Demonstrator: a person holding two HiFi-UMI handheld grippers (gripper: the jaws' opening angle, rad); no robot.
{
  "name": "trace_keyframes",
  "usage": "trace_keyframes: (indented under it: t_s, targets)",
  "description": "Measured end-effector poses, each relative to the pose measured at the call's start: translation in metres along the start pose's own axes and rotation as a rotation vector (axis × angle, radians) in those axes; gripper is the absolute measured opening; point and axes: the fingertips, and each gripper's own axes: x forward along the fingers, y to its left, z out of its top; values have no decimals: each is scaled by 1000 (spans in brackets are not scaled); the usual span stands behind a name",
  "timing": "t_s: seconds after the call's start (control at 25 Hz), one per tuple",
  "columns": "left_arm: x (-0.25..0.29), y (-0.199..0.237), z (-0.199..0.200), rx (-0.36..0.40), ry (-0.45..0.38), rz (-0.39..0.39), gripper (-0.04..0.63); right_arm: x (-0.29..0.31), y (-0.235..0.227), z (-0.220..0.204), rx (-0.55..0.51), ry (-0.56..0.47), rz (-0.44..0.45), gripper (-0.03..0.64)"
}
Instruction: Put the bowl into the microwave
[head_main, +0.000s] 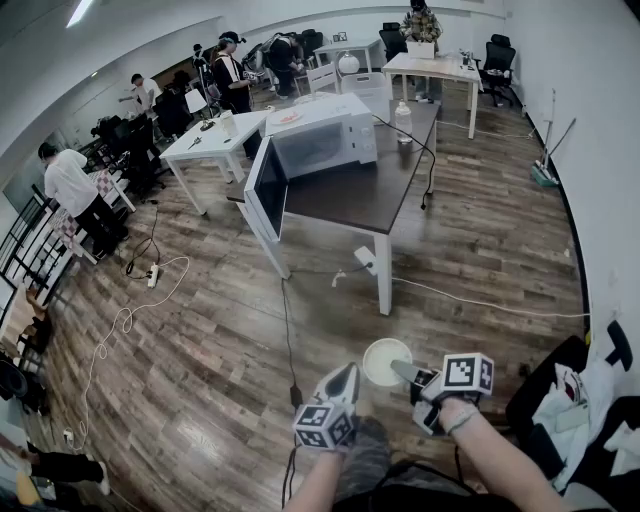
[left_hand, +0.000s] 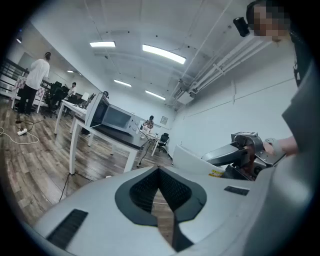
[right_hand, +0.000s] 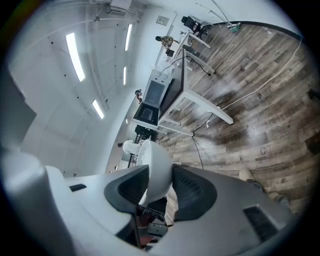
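White bowl (head_main: 386, 361) pinched at its rim by right claw (head_main: 408, 374), mouth up for carrying. Left claw (head_main: 338, 388) closed, empty. Microwave (head_main: 318, 148) on dark surface (head_main: 370, 195), well apart, door open to receive it.

Far ahead of my fingers (head_main: 340, 385) stands a dark table (head_main: 365, 195). A white microwave (head_main: 320, 140) sits on it with its door open, and a bottle (head_main: 403, 122) stands to the right of it. Under my fingers is the wood floor (head_main: 200, 340). A white cord (head_main: 110, 335) and a power strip (head_main: 153, 275) lie on it, off to the left.
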Motion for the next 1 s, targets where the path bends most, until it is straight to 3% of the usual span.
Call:
trace_keyframes:
  t_s: [0.52,1.0]
  targets:
    - [91,76,53,-21,-6,-13,0,91,11,86,31,-4,5,152]
    - [169,132,103,22,6,-63,0,168,20,166,31,-48,-16,152]
